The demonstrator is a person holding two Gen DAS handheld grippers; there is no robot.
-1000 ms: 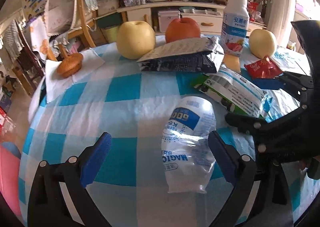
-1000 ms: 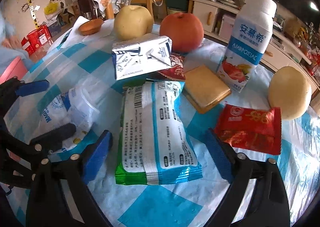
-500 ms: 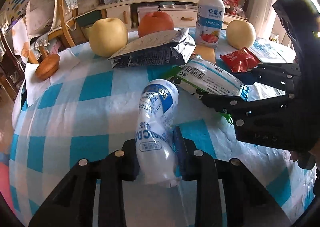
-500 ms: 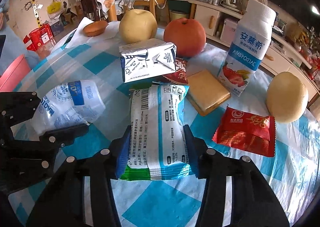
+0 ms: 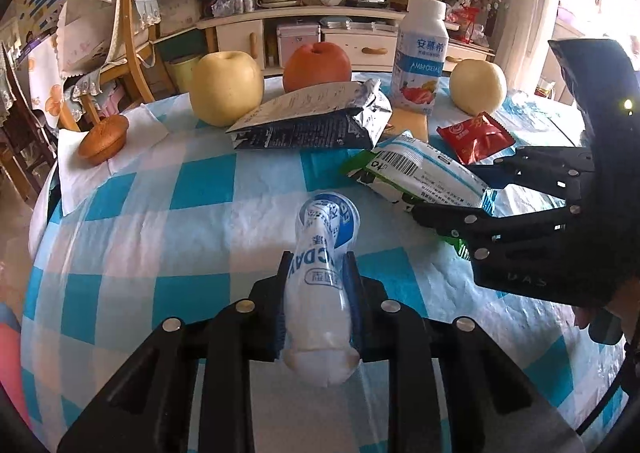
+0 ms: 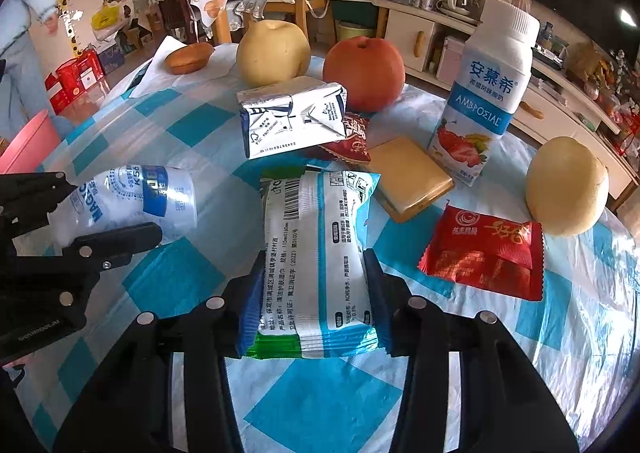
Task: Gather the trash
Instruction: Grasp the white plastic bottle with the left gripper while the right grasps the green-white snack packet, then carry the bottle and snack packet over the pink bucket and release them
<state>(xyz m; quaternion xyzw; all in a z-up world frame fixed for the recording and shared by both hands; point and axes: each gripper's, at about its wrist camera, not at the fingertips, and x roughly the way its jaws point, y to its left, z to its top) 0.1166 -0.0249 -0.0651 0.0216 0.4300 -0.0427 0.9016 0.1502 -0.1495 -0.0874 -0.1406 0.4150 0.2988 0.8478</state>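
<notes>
1. Pickup is the step in hand: the left gripper (image 5: pixel 318 285) pinches a crumpled plastic cup (image 5: pixel 322 253) near the table's (image 5: pixel 160 189) front edge, and the right gripper (image 6: pixel 314 289) clamps a wet-wipe packet (image 6: pixel 320 245) toward the middle.
2. Next, I judge, both loads need lifting clear and carrying to a bin; none shows.
3. Flattened milk carton (image 6: pixel 292 121) lies farther back, looking empty; the yogurt bottle (image 6: pixel 484 93) stands capped near the far edge, contents unseen.

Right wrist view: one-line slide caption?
Right gripper clamps wet-wipe pack on checkered tablecloth.
</notes>
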